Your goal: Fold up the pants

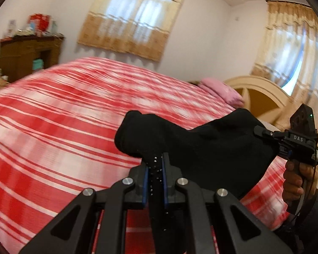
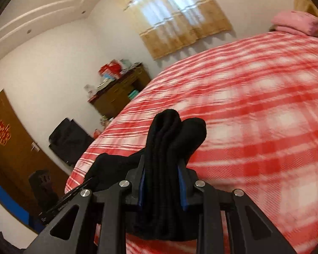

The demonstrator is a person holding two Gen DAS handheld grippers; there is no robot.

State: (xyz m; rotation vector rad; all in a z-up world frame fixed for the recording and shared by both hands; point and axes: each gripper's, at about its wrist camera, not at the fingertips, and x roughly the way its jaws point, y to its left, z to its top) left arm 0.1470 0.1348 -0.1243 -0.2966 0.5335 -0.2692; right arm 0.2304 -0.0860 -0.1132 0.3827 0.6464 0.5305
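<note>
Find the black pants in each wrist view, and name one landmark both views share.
Left wrist view: the pants hang low at centre, stretched from the left gripper to the right gripper at the right edge.
Right wrist view: the pants stand bunched at lower centre in the right gripper.
Shared landmark: the brown cabinet beyond the bed.

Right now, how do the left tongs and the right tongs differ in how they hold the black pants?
The left tongs pinch a thin bit of the pants, pads nearly together. The right tongs clamp a thick bunched wad, pads wider apart. Fabric sticks up past the right tongs; at the left it drapes sideways. Both are shut on the pants over the bed.
</note>
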